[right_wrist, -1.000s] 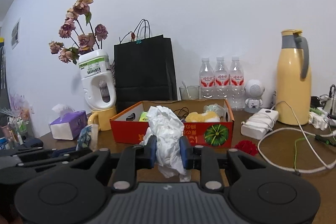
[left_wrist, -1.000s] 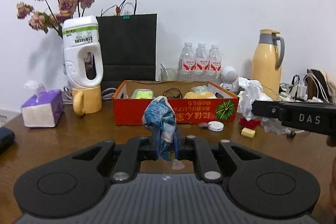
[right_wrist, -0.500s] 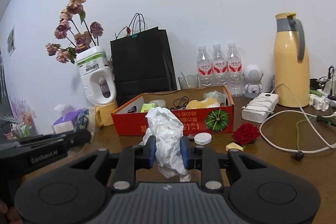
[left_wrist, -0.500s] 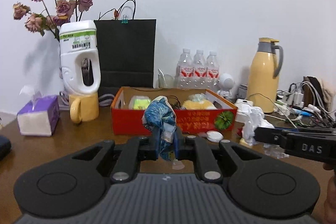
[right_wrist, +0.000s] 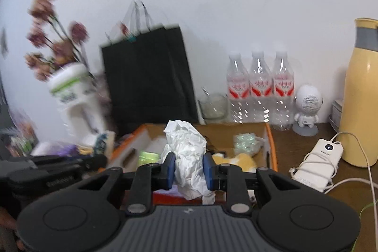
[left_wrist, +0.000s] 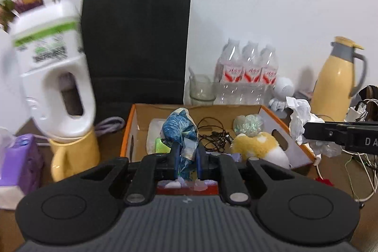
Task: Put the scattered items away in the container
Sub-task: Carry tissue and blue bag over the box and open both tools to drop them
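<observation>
Box [left_wrist: 283, 131] beneath both laden grippers

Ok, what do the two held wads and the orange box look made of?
White wad in the right gripper: crumpled paper or tissue, matte, sharp creases. Blue wad in the left gripper: probably thin plastic wrapper, printed, slightly shiny; blur leaves it open. Orange box: cardboard, brown raw inside, printed outside.

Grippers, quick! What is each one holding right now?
Left gripper: shut on the blue crumpled wrapper, over the cardboard box.
Right gripper: shut on the white crumpled paper.
</observation>
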Available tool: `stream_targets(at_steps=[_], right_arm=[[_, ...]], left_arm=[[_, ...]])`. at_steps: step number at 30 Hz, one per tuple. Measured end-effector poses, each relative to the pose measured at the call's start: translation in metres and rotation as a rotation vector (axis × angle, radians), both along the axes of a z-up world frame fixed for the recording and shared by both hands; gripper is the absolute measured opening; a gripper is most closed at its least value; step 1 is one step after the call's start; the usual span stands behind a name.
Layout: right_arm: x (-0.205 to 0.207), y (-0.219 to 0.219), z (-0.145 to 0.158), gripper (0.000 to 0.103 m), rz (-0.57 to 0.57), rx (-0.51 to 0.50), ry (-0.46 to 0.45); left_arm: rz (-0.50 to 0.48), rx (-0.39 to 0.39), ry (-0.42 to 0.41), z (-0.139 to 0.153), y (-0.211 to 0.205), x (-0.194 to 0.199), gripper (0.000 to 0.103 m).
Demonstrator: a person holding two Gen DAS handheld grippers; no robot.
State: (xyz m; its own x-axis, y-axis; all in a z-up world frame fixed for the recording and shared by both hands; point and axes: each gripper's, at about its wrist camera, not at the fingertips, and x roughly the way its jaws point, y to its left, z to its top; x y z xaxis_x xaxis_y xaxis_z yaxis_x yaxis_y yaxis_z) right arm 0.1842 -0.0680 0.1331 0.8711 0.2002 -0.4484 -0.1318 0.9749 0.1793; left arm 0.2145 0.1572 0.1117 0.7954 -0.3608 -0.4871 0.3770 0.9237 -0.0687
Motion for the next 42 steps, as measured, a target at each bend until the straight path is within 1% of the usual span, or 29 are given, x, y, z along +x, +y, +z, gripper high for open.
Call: stream_targets(at_steps=[2, 3, 5, 6, 9, 12, 14, 15, 17, 18, 19, 20, 21, 22, 24, 25, 26, 27, 28, 29, 30, 31, 32, 35, 37, 39, 42], right_arm=[[0.027, -0.004, 0.001, 0.024, -0.006, -0.019, 0.068], [0.045, -0.006, 0.000, 0.024, -0.003, -0.023, 0.124], [0.072, -0.010, -0.007, 0.024, 0.000, -0.025, 0.236], [0.086, -0.012, -0.012, 0.024, 0.000, -0.021, 0.298], [0.121, -0.011, -0.029, 0.023, 0.031, -0.014, 0.452], [0.152, -0.006, -0.053, 0.023, 0.076, 0.015, 0.623], [0.164, -0.002, -0.069, 0.023, 0.069, 0.015, 0.701], [0.168, 0.000, -0.074, 0.023, 0.065, 0.008, 0.718], [0.174, 0.003, -0.081, 0.025, 0.058, 0.007, 0.740], [0.175, 0.005, -0.082, 0.029, 0.054, 0.004, 0.742], [0.177, 0.006, -0.081, 0.030, 0.053, 0.005, 0.749], [0.178, 0.008, -0.081, 0.036, 0.052, -0.008, 0.761], [0.179, 0.010, -0.080, 0.042, 0.051, -0.022, 0.776], [0.178, 0.011, -0.077, 0.044, 0.044, -0.032, 0.783], [0.177, 0.010, -0.062, 0.053, 0.043, -0.042, 0.780], [0.177, 0.008, -0.054, 0.056, 0.041, -0.039, 0.771], [0.176, 0.005, -0.044, 0.063, 0.036, -0.040, 0.758], [0.174, 0.004, -0.033, 0.067, 0.028, -0.047, 0.742], [0.171, 0.002, -0.021, 0.069, 0.019, -0.056, 0.725], [0.169, 0.001, -0.011, 0.075, 0.012, -0.063, 0.711], [0.165, -0.001, 0.001, 0.082, 0.003, -0.068, 0.693], [0.161, -0.003, 0.011, 0.084, -0.005, -0.068, 0.672], [0.158, -0.004, 0.019, 0.085, -0.011, -0.070, 0.659], [0.149, -0.004, 0.034, 0.085, -0.029, -0.077, 0.647], [0.142, -0.004, 0.041, 0.085, -0.046, -0.083, 0.621], [0.130, -0.004, 0.053, 0.086, -0.053, -0.060, 0.545], [0.105, -0.002, 0.050, 0.088, -0.072, -0.025, 0.374]], left_arm=[[-0.007, 0.027, 0.071, -0.001, -0.007, 0.025, 0.014], [-0.006, 0.053, 0.120, -0.003, -0.009, 0.036, 0.014], [-0.011, 0.071, 0.238, -0.010, -0.013, 0.058, 0.013], [-0.030, 0.085, 0.296, -0.015, -0.016, 0.068, 0.013], [-0.011, 0.127, 0.395, -0.026, -0.020, 0.093, 0.013], [-0.072, 0.154, 0.551, -0.038, -0.027, 0.123, 0.013], [-0.086, 0.185, 0.611, -0.049, -0.034, 0.132, 0.013], [-0.091, 0.196, 0.629, -0.054, -0.036, 0.134, 0.013], [-0.089, 0.194, 0.670, -0.062, -0.038, 0.139, 0.013], [-0.091, 0.190, 0.686, -0.063, -0.038, 0.140, 0.014], [-0.094, 0.187, 0.706, -0.064, -0.038, 0.140, 0.018], [-0.097, 0.189, 0.719, -0.064, -0.038, 0.141, 0.025], [-0.099, 0.195, 0.718, -0.062, -0.039, 0.141, 0.028], [-0.098, 0.204, 0.711, -0.058, -0.038, 0.140, 0.029], [-0.091, 0.201, 0.695, -0.043, -0.036, 0.138, 0.034], [-0.091, 0.195, 0.691, -0.034, -0.035, 0.138, 0.044], [-0.087, 0.194, 0.683, -0.022, -0.034, 0.137, 0.058], [-0.077, 0.198, 0.671, -0.012, -0.033, 0.136, 0.066], [-0.064, 0.211, 0.644, 0.002, -0.032, 0.135, 0.081], [-0.051, 0.221, 0.610, 0.016, -0.032, 0.133, 0.092], [-0.030, 0.224, 0.581, 0.028, -0.030, 0.131, 0.096], [-0.004, 0.218, 0.563, 0.040, -0.029, 0.128, 0.101], [0.013, 0.213, 0.552, 0.046, -0.028, 0.128, 0.103], [0.064, 0.221, 0.515, 0.065, -0.027, 0.119, 0.103], [0.087, 0.202, 0.495, 0.073, -0.025, 0.113, 0.103], [0.098, 0.193, 0.456, 0.076, -0.027, 0.105, 0.103], [0.107, 0.203, 0.285, 0.078, -0.031, 0.082, 0.103]])
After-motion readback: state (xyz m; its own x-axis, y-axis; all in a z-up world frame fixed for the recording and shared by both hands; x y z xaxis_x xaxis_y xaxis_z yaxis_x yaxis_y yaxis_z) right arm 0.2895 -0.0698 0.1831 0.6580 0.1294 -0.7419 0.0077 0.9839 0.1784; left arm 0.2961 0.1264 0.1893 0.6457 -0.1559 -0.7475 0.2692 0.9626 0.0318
